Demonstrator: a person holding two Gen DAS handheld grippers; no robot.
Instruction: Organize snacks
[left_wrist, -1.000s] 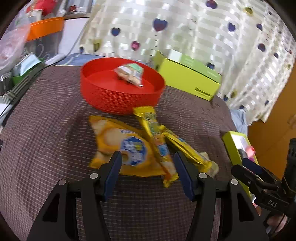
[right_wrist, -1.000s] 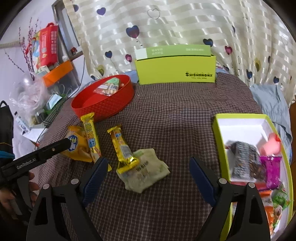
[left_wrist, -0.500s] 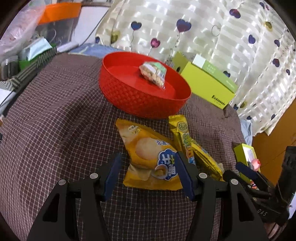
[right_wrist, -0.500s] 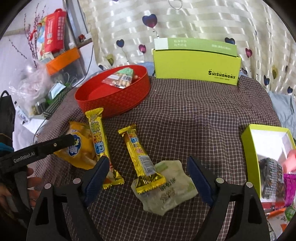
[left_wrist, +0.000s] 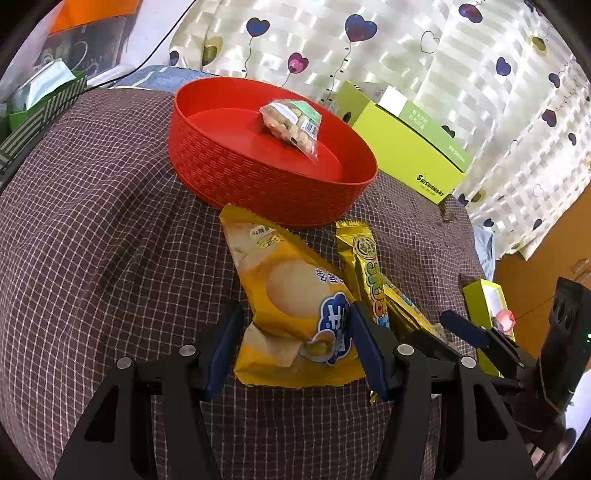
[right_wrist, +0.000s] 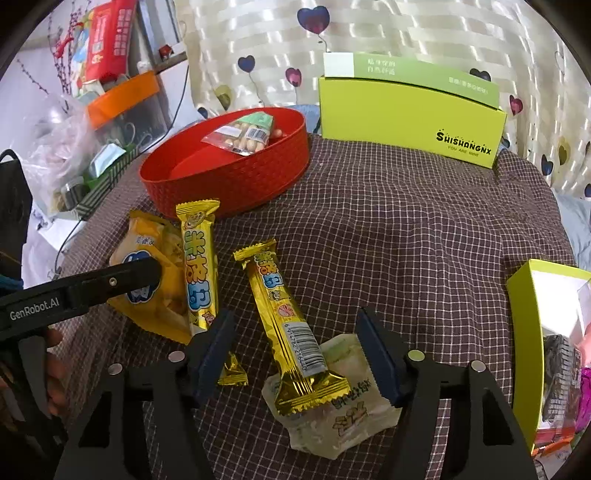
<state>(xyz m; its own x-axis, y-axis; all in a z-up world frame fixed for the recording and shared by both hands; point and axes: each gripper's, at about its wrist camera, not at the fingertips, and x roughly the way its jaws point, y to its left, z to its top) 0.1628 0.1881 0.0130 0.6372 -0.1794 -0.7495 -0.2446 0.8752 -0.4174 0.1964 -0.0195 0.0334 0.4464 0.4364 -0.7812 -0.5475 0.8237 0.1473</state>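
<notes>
Both claws have dropped toward the loose snacks on the checked bench (right_wrist: 406, 229), and each now has a packet framed between its jaws.

In the left wrist view, the left claw (left_wrist: 295, 345) stands spread around the lower half of the yellow biscuit bag (left_wrist: 291, 306), which a second ago lay further up the frame, ahead of the fingertips. Its pads sit at the bag's two edges; whether they touch it I cannot tell, and nothing looks squeezed.

The right claw (right_wrist: 293, 350) has just been closing, and its jaws are clearly narrower than a second ago. Between them lie the lower end of a gold bar (right_wrist: 286, 321) and, under it, the pale green packet (right_wrist: 332, 398), low in the centre of the frame. The pads are not yet pressing on either. A second gold bar (right_wrist: 197, 269) lies to the left, just beside the biscuit bag.

The red basket (left_wrist: 269, 173), in the upper middle of the left wrist view, holds only a clear bag of nuts (left_wrist: 291, 123), so most of the sorting seems still ahead. The green open box (right_wrist: 546, 332) at the right edge holds other snacks.

My reading is that two pickups are being set up at once. The right claw's risk is catching bar and packet together, since they overlap.
</notes>
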